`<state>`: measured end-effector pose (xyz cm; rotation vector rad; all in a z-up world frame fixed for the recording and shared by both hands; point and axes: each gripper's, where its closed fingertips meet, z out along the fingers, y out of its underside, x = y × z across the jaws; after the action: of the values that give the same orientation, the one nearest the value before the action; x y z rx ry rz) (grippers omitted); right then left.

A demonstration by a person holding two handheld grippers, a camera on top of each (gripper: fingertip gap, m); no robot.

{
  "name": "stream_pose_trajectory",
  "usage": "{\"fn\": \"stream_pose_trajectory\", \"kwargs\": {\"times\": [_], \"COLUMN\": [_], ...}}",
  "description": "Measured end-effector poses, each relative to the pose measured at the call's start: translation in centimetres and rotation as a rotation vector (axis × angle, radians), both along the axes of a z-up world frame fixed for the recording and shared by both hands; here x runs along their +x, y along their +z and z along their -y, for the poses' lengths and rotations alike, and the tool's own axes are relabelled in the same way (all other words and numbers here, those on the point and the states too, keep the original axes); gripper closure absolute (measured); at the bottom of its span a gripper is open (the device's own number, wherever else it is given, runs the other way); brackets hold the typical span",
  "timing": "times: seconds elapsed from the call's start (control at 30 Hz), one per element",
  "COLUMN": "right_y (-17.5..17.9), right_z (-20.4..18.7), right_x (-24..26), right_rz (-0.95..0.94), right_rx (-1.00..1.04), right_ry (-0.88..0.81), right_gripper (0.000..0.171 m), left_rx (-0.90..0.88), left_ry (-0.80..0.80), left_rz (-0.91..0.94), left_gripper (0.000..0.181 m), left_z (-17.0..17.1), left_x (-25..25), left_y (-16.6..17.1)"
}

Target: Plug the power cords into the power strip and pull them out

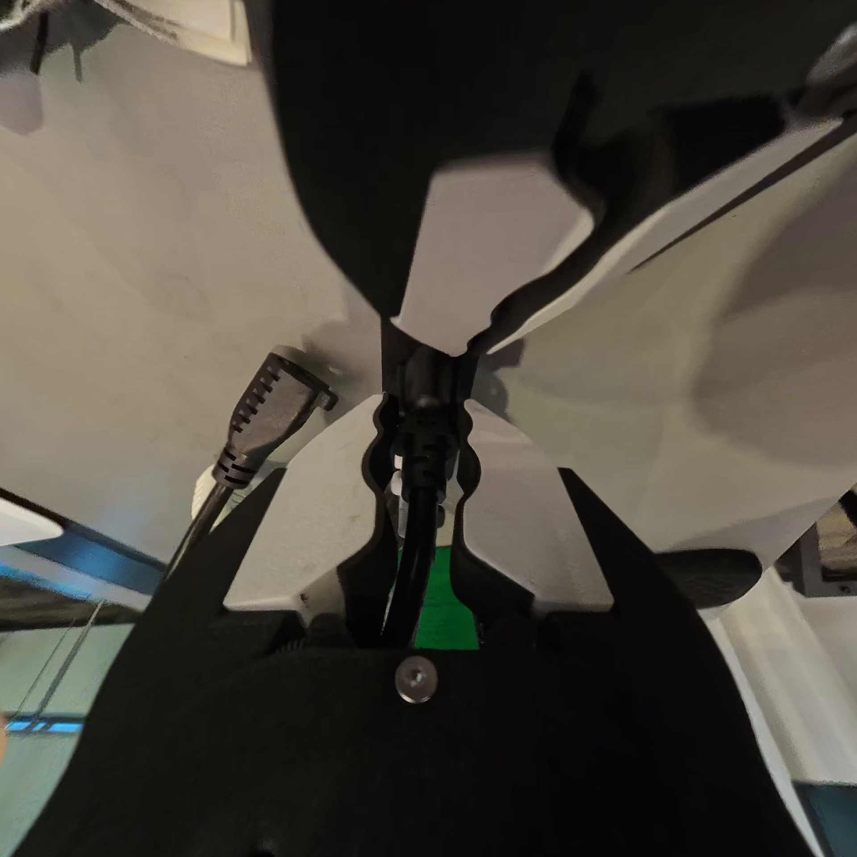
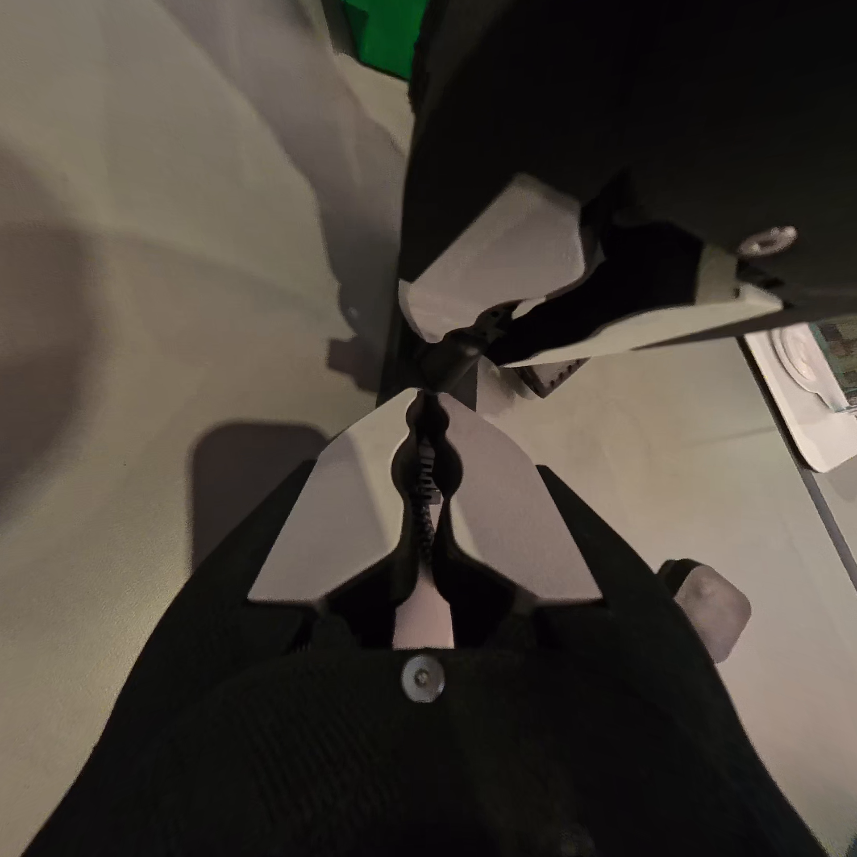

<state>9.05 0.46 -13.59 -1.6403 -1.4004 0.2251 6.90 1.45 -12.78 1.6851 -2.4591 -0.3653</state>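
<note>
In the left wrist view my left gripper point(image 1: 424, 408) is shut on a black power cord plug point(image 1: 423, 445); its cable runs back between the fingers. My right gripper point(image 1: 440, 345) comes in from above, tip to tip with it. In the right wrist view my right gripper point(image 2: 424, 403) is shut on a black ribbed plug end point(image 2: 425, 468). The left gripper point(image 2: 468, 331) reaches in from the upper right and meets it at a black plug head point(image 2: 447, 364). A second black plug point(image 1: 273, 417) lies loose on the white table point(image 1: 139, 278). The power strip is mostly hidden.
A white ribbed piece point(image 2: 552, 375) lies just behind the plug head. A pale tray point(image 2: 807, 399) sits at the right table edge. A green patch point(image 1: 440, 603) shows under the left fingers. Bare white table point(image 2: 139, 232) spreads to the left. The tips of both grippers are at nearly the same place.
</note>
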Motion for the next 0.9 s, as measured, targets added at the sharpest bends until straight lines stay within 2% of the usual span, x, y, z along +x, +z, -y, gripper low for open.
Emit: {"fn": "stream_pose_trajectory", "kwargs": {"times": [0.27, 0.47, 0.9], "right_y": [0.0, 0.2, 0.4], "right_z": [-0.4, -0.7, -0.9], "right_x": [-0.1, -0.6, -1.3], "right_rz": [-0.023, -0.055, -0.12], "right_rx": [-0.019, 0.041, -0.095], "right_ry": [-0.001, -0.025, -0.02], "right_gripper": [0.165, 0.165, 0.167], "left_rx": [-0.03, -0.015, -0.033], "left_ry": [0.079, 0.066, 0.045], "left_rz": [0.104, 0.09, 0.061], "left_gripper": [0.158, 0.159, 0.158], "left_z": [-0.6, -0.6, -0.7], "left_x": [-1.5, -1.7, -1.7], "left_y": [0.0, 0.0, 0.0]}}
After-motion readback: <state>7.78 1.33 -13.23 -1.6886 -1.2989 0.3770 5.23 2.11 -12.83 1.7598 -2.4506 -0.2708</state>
